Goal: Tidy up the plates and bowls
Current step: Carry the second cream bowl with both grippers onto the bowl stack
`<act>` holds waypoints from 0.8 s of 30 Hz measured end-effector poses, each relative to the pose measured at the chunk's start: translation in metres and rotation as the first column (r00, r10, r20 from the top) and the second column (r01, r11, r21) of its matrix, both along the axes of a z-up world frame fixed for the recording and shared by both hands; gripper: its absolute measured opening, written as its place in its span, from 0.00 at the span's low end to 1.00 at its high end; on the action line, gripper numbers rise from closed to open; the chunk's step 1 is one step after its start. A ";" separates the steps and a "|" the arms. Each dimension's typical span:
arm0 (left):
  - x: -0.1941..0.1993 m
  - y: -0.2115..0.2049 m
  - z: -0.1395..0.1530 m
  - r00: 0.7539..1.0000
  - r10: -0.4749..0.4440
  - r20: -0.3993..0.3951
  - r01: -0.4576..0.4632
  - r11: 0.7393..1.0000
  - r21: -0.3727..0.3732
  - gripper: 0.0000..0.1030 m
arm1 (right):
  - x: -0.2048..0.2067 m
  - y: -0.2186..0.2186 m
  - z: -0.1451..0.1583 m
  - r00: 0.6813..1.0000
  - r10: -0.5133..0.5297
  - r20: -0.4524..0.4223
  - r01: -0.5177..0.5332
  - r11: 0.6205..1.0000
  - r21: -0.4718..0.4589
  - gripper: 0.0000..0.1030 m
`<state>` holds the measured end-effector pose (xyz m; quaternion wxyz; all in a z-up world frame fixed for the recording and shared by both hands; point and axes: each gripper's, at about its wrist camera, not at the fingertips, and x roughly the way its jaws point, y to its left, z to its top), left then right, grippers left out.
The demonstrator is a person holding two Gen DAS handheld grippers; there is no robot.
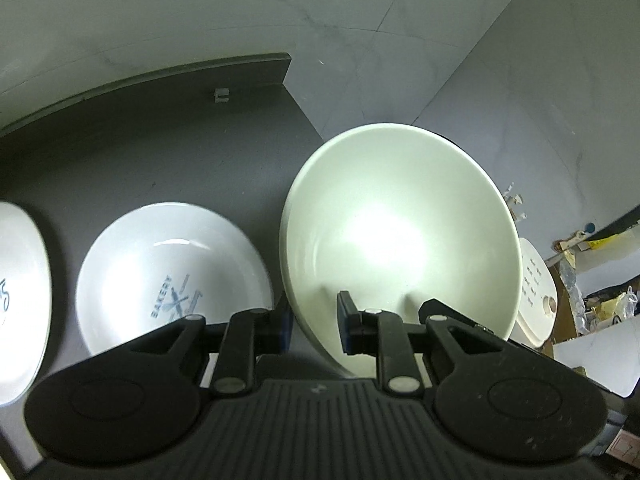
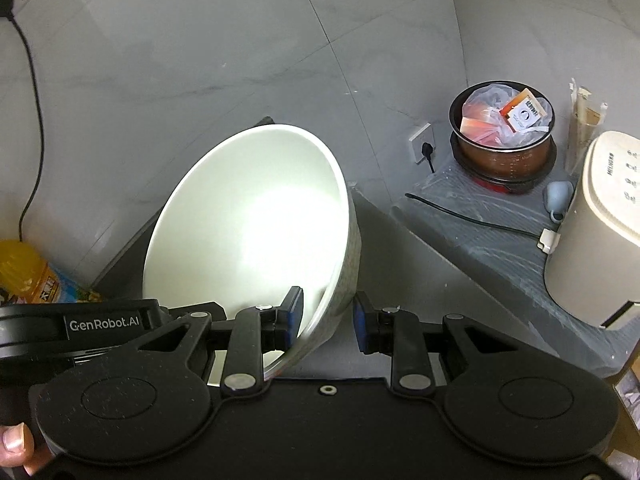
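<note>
A large plain white bowl (image 1: 400, 220) hangs tilted above the dark counter (image 1: 160, 148), its hollow facing both cameras. My left gripper (image 1: 315, 320) is shut on its lower rim, one blue pad inside and one outside. In the right wrist view the same bowl (image 2: 248, 220) has my right gripper (image 2: 328, 320) shut across its right-hand rim, the outer pad just meeting the wall. A white dish printed "BAKERY" (image 1: 172, 280) lies on the counter to the left. Beside it, another white plate (image 1: 20, 300) shows at the frame edge.
A cream rice cooker (image 2: 600, 232) stands on the grey ledge at right. A brown pot holding a plastic bag (image 2: 504, 128) sits behind it. A black cord (image 2: 472, 216) crosses the ledge. A yellow bottle (image 2: 24, 268) stands at left. A thumb (image 2: 16, 444) holds the right gripper's handle.
</note>
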<state>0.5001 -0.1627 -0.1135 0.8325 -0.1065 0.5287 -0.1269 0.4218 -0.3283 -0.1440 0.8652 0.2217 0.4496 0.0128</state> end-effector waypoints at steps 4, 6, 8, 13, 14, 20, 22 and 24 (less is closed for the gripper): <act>-0.015 0.006 0.001 1.000 -0.002 0.000 0.002 1.000 -0.006 0.20 | -0.010 0.003 0.002 1.000 -0.007 -0.001 0.007 1.000 0.004 0.26; -0.024 0.008 0.003 1.000 -0.005 0.001 0.006 1.000 -0.007 0.20 | -0.016 0.004 0.004 1.000 -0.008 0.004 0.008 1.000 0.002 0.26; -0.033 0.010 0.004 1.000 -0.009 0.004 0.009 1.000 -0.007 0.20 | -0.022 0.006 0.006 1.000 -0.011 0.008 0.011 1.000 0.003 0.26; -0.049 0.017 0.007 1.000 -0.012 0.002 0.012 1.000 -0.016 0.21 | -0.036 0.012 0.013 1.000 -0.013 0.017 0.013 1.000 -0.004 0.26; -0.052 0.018 0.008 1.000 -0.013 0.002 0.013 1.000 -0.017 0.21 | -0.038 0.012 0.014 1.000 -0.014 0.018 0.014 1.000 -0.002 0.26; -0.068 0.025 0.009 1.000 -0.020 -0.003 0.020 1.000 -0.019 0.21 | -0.053 0.017 0.016 1.000 -0.026 0.002 0.026 0.999 0.020 0.26; -0.074 0.027 0.010 1.000 -0.025 -0.008 0.024 1.000 -0.019 0.21 | -0.057 0.018 0.017 1.000 -0.023 -0.003 0.023 0.999 0.023 0.26; -0.080 0.029 0.010 0.999 -0.033 -0.008 0.033 0.999 -0.025 0.21 | -0.062 0.019 0.018 1.000 -0.020 -0.002 0.020 1.000 0.022 0.27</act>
